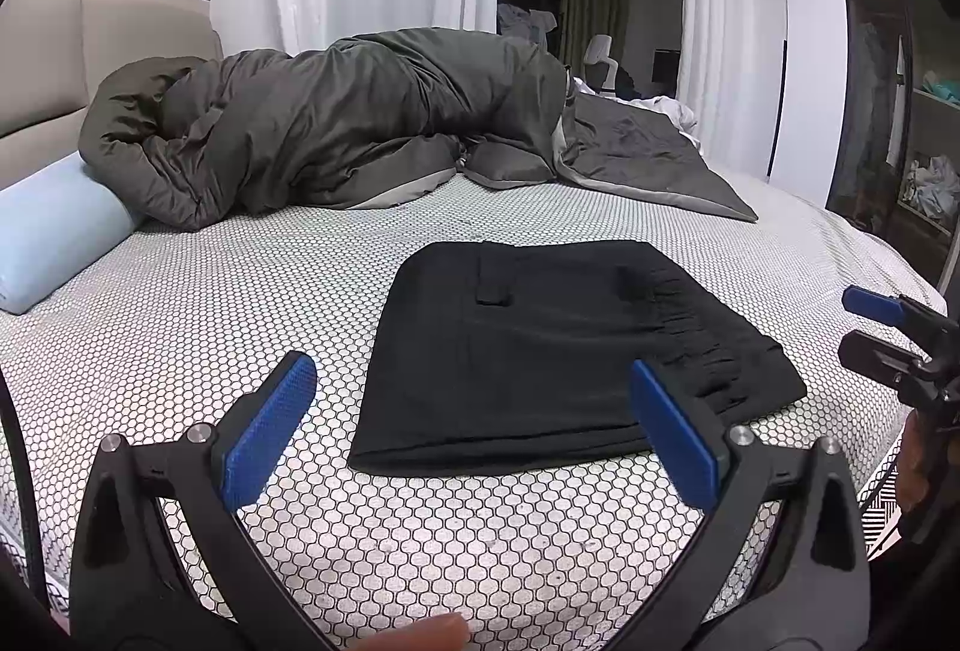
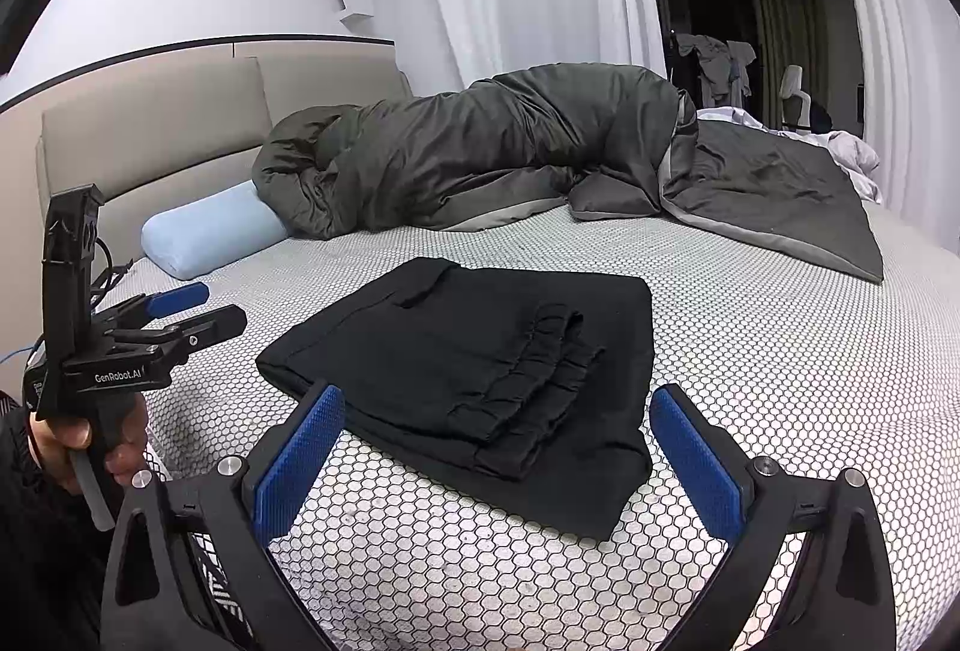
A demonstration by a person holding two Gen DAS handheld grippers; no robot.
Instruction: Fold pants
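Observation:
Black pants lie folded into a flat rectangle on the bed, elastic waistband on top toward the right. In the right wrist view the pants show the gathered waistband at their near right side. My left gripper hovers open just in front of the near edge, with nothing between its blue pads. My right gripper is open too and sits near the pants' near corner without holding them. Each gripper shows in the other's view: the right gripper at the far right, the left gripper at the left, held by a hand.
The bed sheet has a white honeycomb pattern. A bunched dark duvet and a light blue bolster pillow lie at the far side by the beige headboard. An open wardrobe stands on the right.

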